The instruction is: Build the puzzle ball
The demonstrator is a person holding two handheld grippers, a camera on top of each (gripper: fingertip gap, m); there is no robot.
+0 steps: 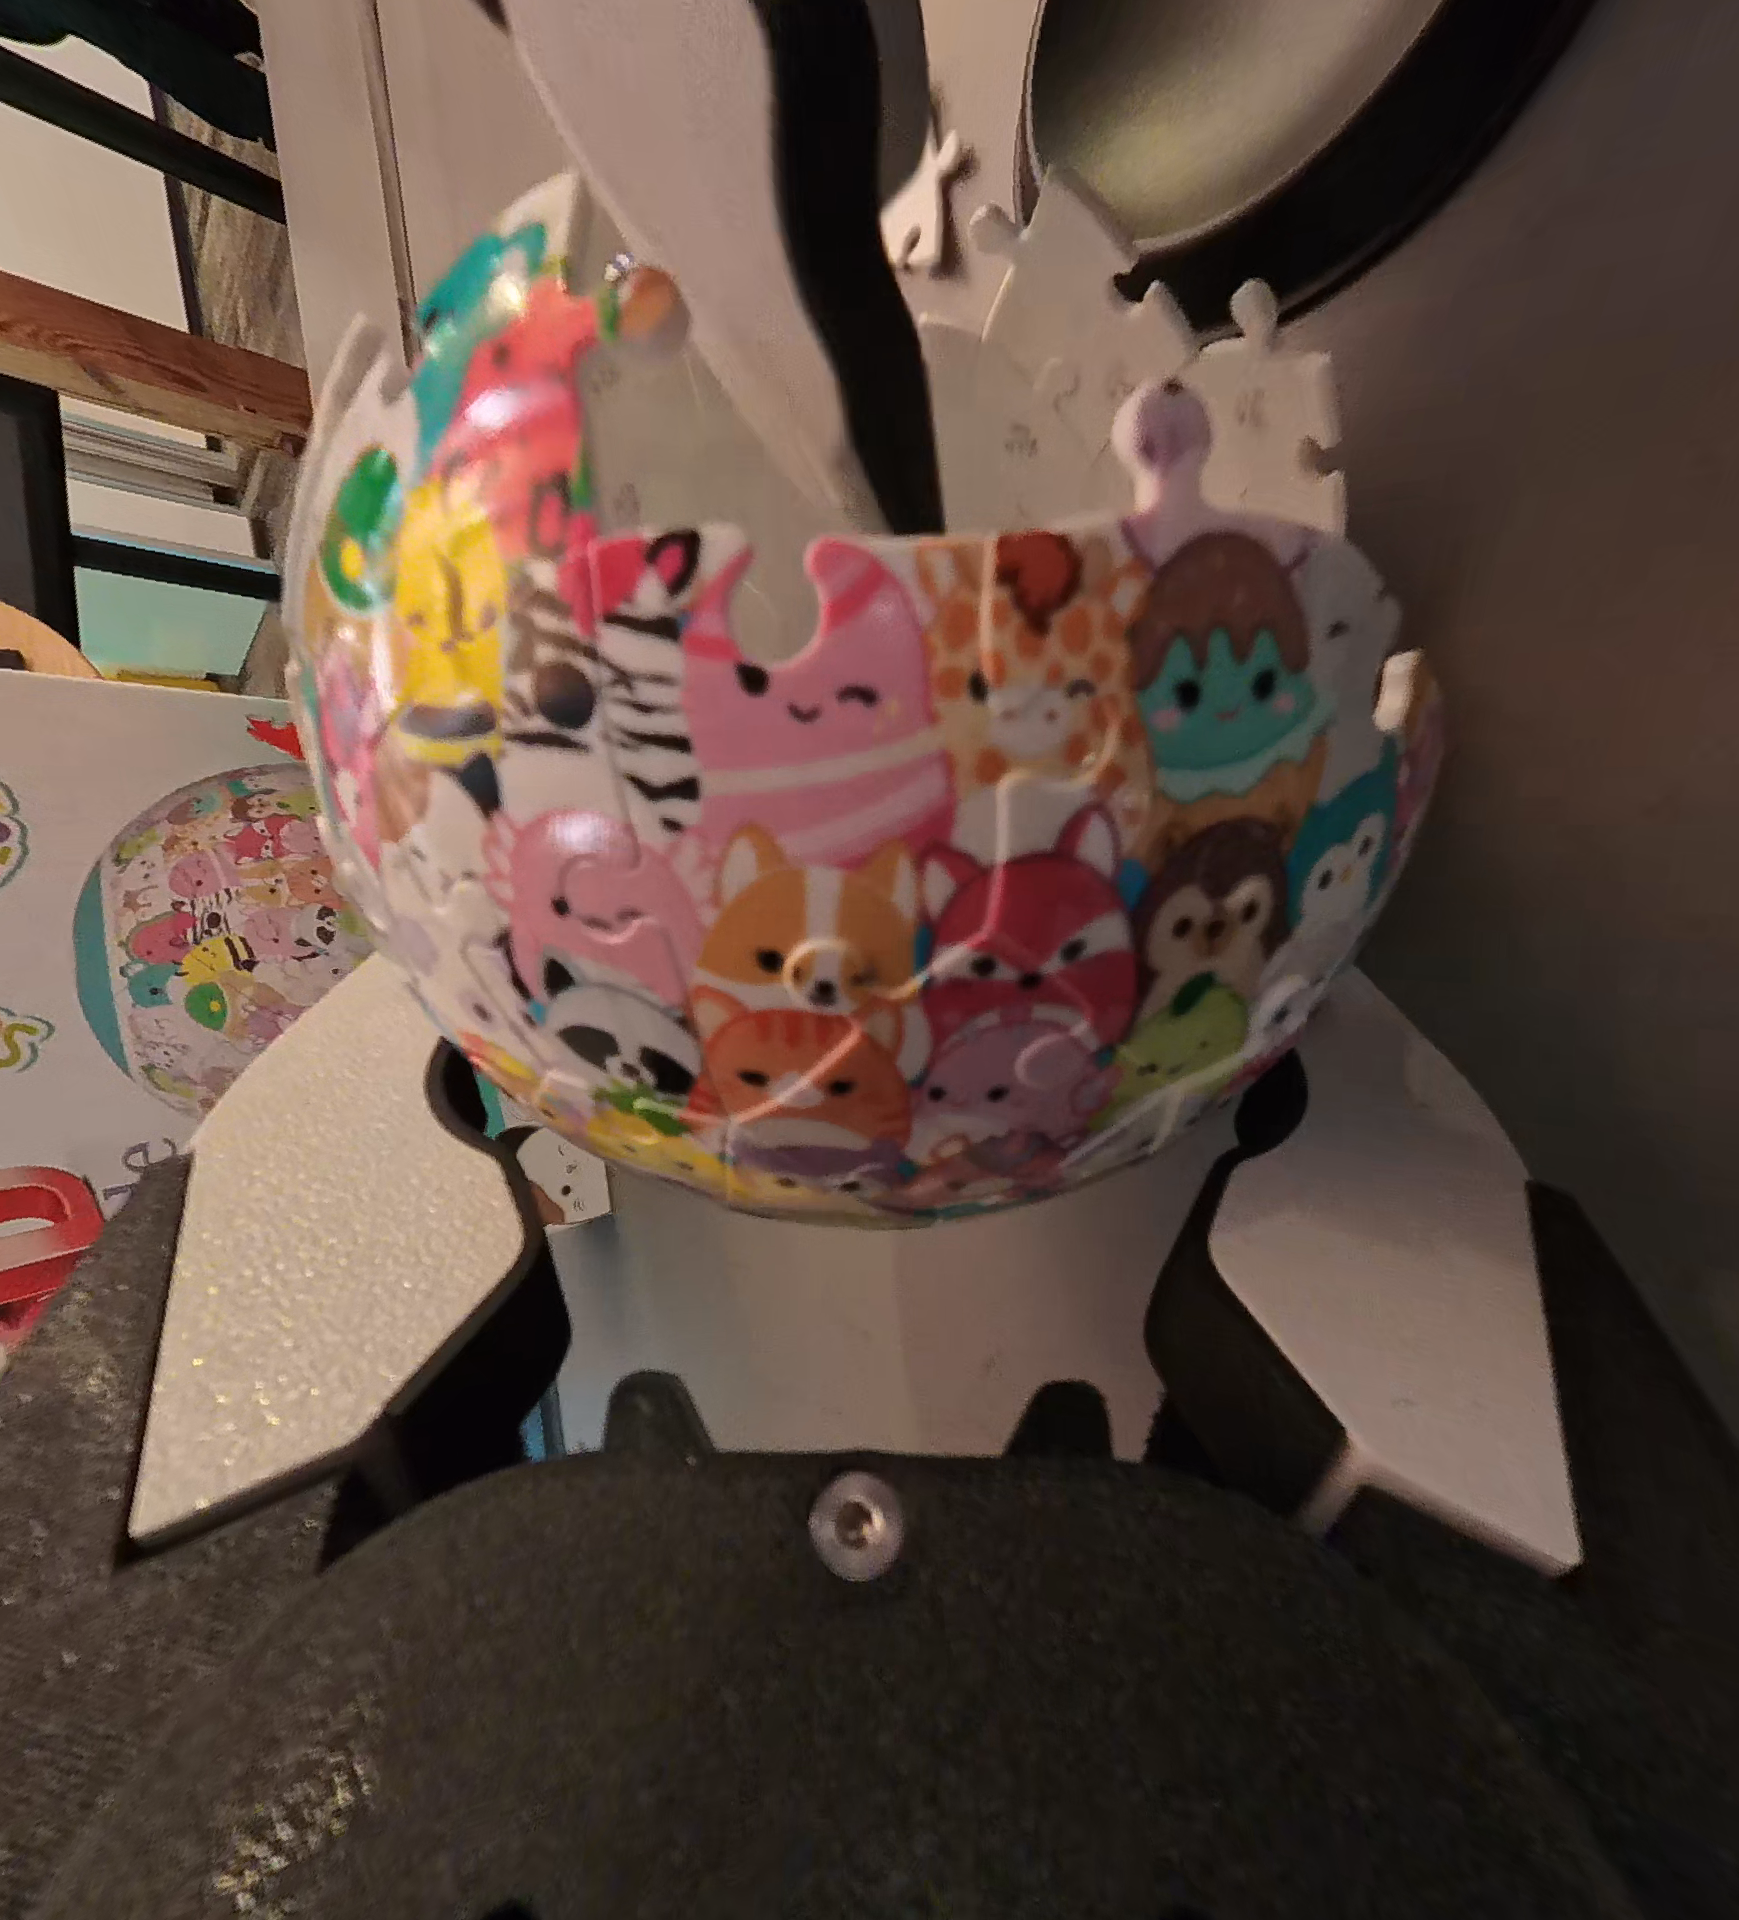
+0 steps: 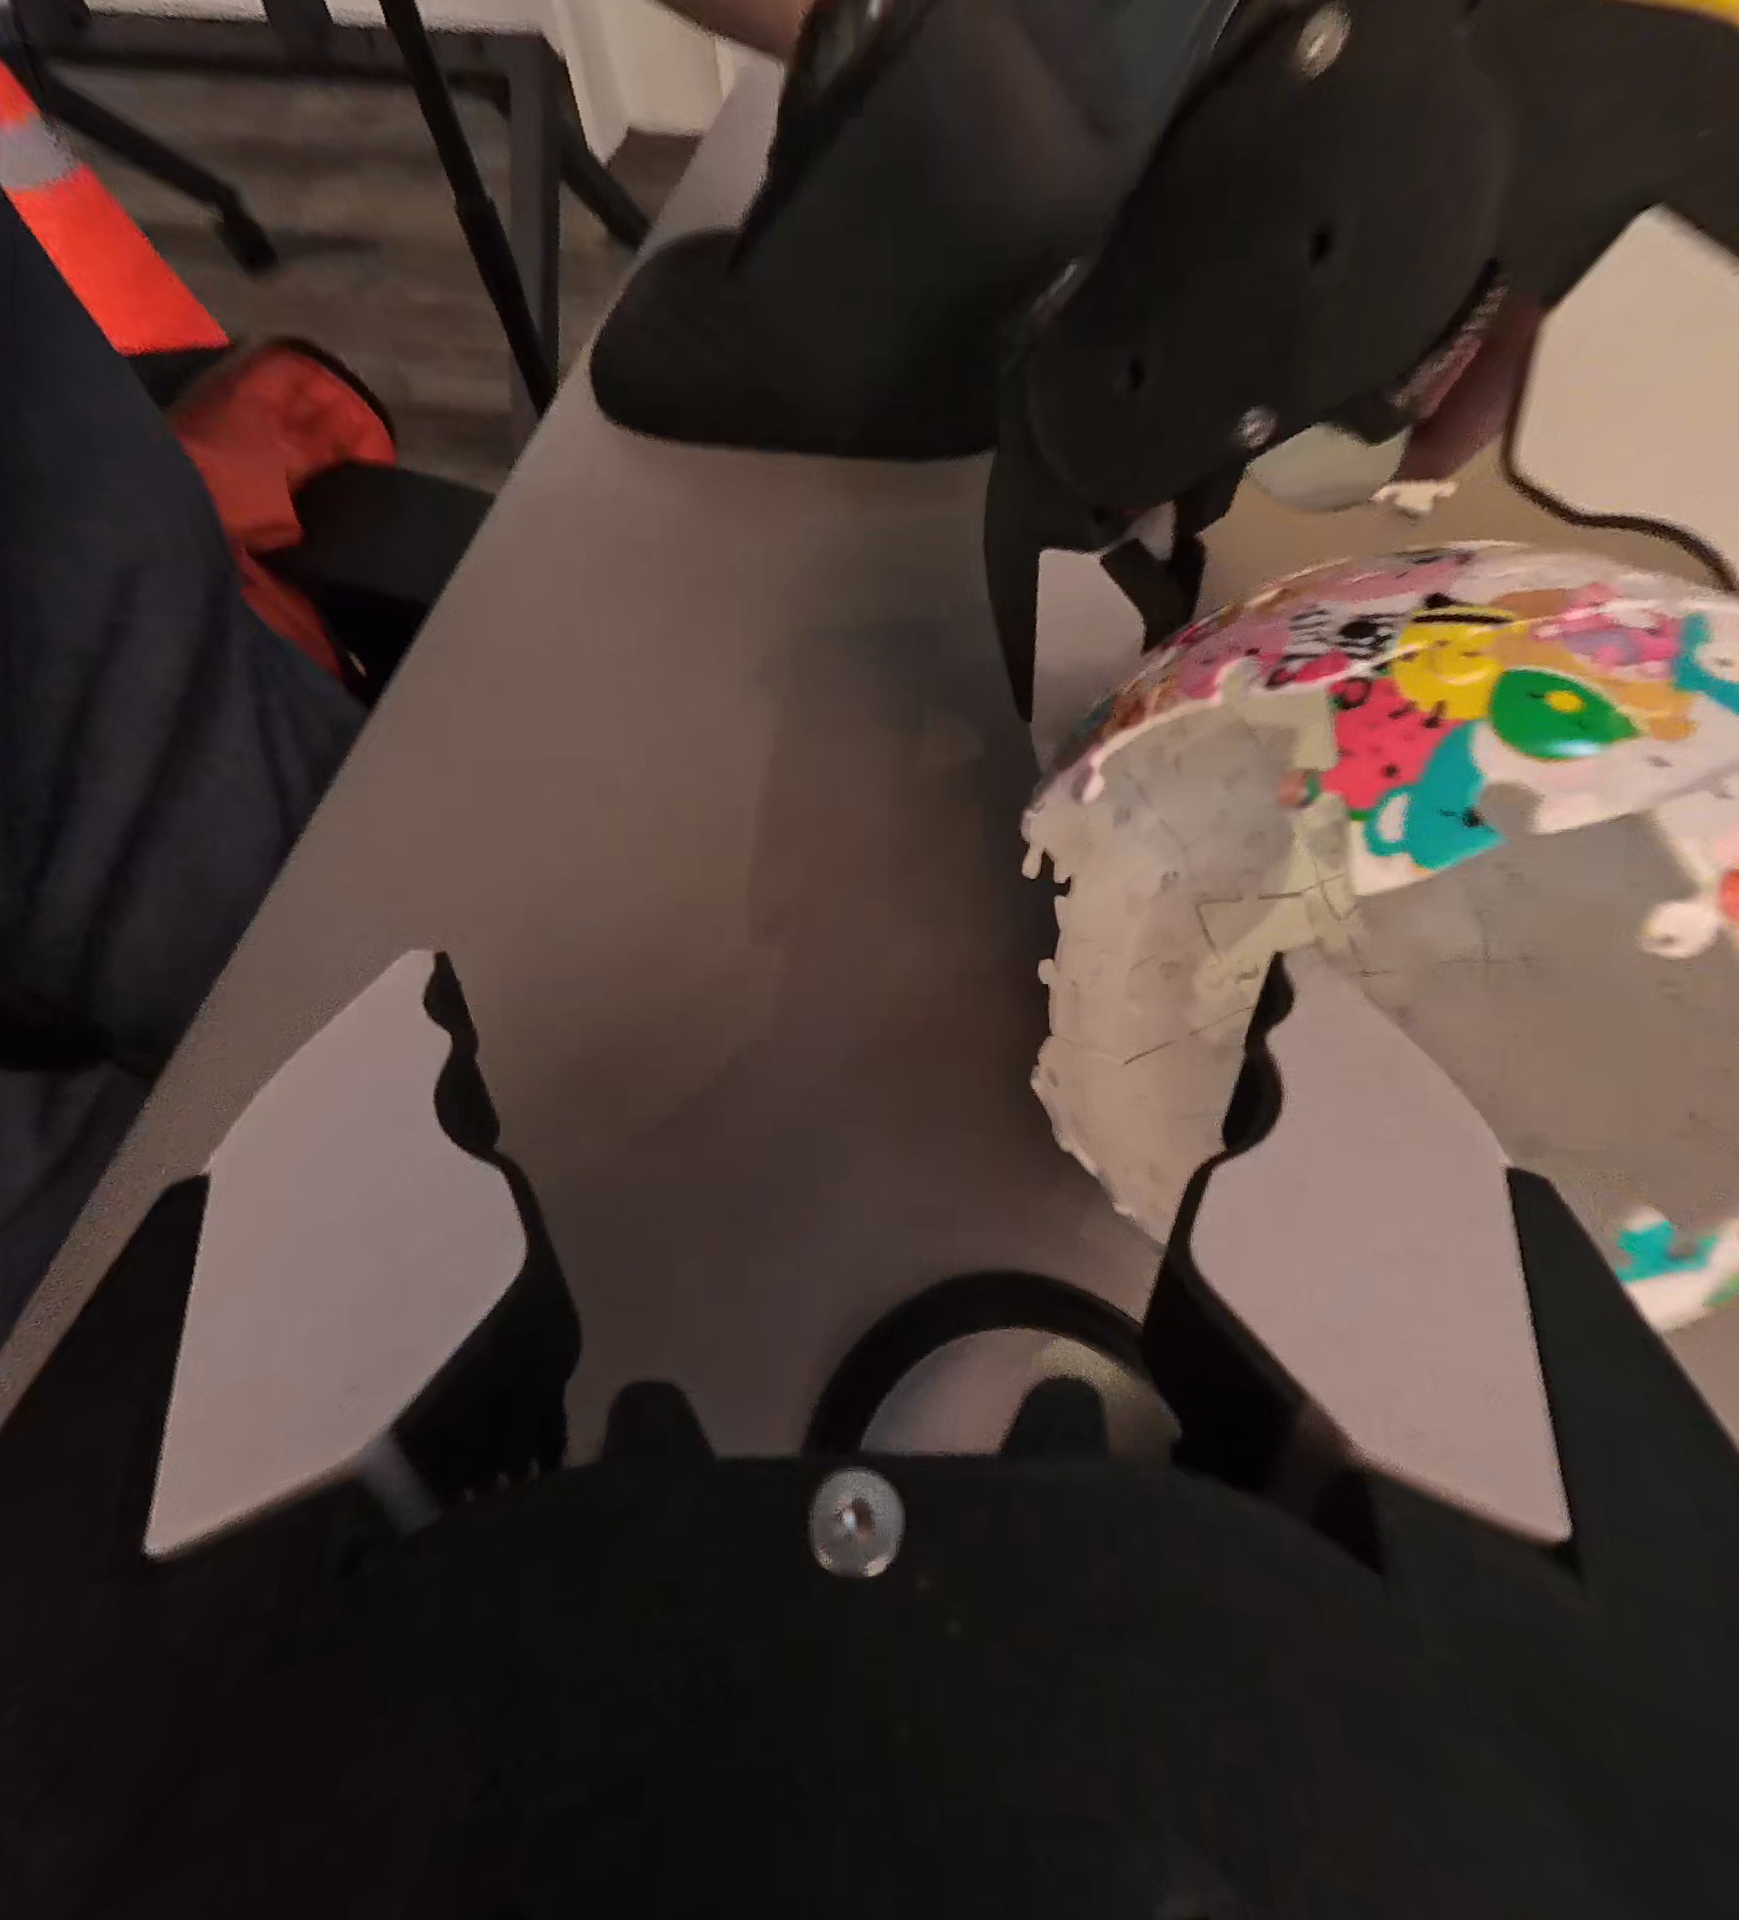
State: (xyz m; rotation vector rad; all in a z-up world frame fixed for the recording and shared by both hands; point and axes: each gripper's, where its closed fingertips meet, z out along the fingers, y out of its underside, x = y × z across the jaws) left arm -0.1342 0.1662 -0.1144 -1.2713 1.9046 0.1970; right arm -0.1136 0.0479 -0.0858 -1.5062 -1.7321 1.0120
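- Half-built puzzle ball [image 1: 844,810], a glossy plastic shell printed with bright cartoon animals, sits between the white fingers [image 1: 325,1247] of the left gripper [image 1: 870,1101], which clamp its lower part from both sides and hold it up off the grey worktop [image 1: 1623,727].
- Its top is open, with a jagged rim of tabs and notches; the plain white inner faces of the far pieces show above the near edge.
- Right gripper [image 2: 860,1023] has its fingers [image 2: 345,1174] spread wide with nothing between them; its right finger lies close against the white inner wall of the shell [image 2: 1135,987], though whether they touch is unclear from the right wrist view.
- In the left wrist view, one white finger with a black edge [image 1: 823,343] of that same tool reaches down into the opening of the ball.
- White cardboard puzzle box [image 1: 117,883], printed with a picture of the finished ball, stands to the left behind the shell.
- Dark round dish [image 1: 1260,135] is at the top right, beyond the ball.
- Orange and grey cloth [image 2: 106,229] lies off the edge of the worktop, beside dark fabric.
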